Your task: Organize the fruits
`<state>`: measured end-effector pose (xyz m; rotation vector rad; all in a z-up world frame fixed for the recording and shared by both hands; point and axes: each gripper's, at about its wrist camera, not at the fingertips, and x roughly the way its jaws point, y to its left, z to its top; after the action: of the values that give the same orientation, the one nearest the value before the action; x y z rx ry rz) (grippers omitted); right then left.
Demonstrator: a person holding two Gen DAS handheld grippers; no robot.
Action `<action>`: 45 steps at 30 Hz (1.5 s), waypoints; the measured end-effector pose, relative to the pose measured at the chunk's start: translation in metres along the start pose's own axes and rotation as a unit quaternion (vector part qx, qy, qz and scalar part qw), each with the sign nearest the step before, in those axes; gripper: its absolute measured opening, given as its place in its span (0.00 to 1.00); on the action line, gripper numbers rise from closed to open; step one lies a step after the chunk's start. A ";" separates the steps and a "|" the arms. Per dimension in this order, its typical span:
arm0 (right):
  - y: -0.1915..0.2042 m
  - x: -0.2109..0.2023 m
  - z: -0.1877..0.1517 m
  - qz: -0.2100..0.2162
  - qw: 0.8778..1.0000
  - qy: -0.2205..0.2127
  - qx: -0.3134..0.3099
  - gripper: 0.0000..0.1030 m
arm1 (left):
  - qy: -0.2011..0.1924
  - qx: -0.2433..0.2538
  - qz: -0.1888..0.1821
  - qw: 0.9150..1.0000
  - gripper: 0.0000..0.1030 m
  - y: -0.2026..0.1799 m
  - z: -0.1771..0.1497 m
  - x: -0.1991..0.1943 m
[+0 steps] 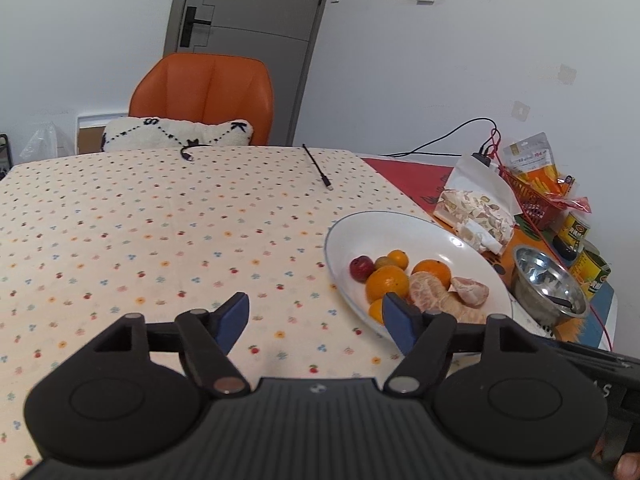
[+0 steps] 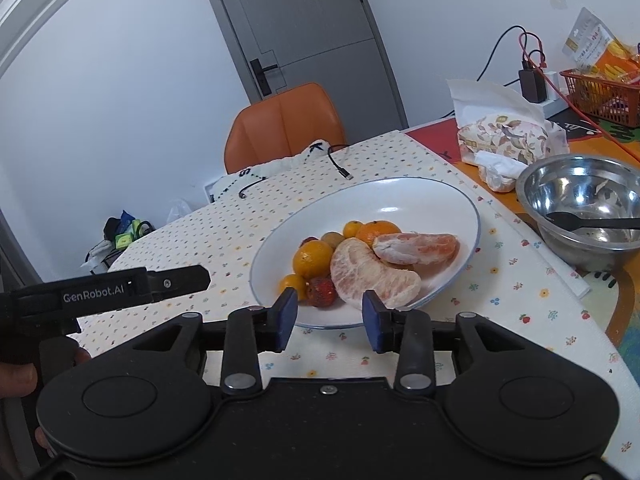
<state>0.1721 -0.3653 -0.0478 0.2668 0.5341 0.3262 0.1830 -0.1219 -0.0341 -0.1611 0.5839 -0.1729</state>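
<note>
Left gripper [image 1: 316,320] hangs with jaws apart and empty above bare dotted tablecloth [image 1: 160,240], just left of the white plate [image 1: 400,228]. Right gripper [image 2: 330,316] likewise spread and empty at the plate's near rim. The glossy plate holds small oranges [image 2: 312,258], peeled pomelo segments [image 2: 372,272] and a bumpy red fruit [image 2: 321,291]. A steel bowl [image 2: 560,188] stands right; orange chair [image 1: 204,96] beyond.

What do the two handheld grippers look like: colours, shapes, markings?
Both match: left gripper and right gripper have matte black bodies with two round discs, black linkage arms on silver pivot pins, and blue finger pads. A small screw or emblem sits at centre. The right wrist view shows the left unit's black side bar printed "GenRobot.AI" in white. No cables on them; no sleeves in view.
</note>
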 end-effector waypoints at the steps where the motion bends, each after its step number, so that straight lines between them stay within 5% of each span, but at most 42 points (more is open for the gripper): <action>1: 0.002 -0.001 0.000 0.002 1.000 0.000 -0.002 0.40 | 0.000 0.002 0.006 1.000 0.70 0.001 0.000 -0.002; 24: 0.042 -0.038 -0.003 0.010 0.999 -0.022 -0.023 0.97 | -0.024 0.010 0.055 0.998 0.91 0.032 -0.008 -0.076; 45: 0.067 -0.082 -0.013 0.027 0.998 -0.019 -0.047 1.00 | -0.025 0.018 0.080 0.996 0.97 0.038 -0.022 -0.140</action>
<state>0.0831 -0.3324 0.0011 0.1972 0.4727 0.3959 0.0600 -0.0577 0.0147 -0.0837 0.5416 -0.0245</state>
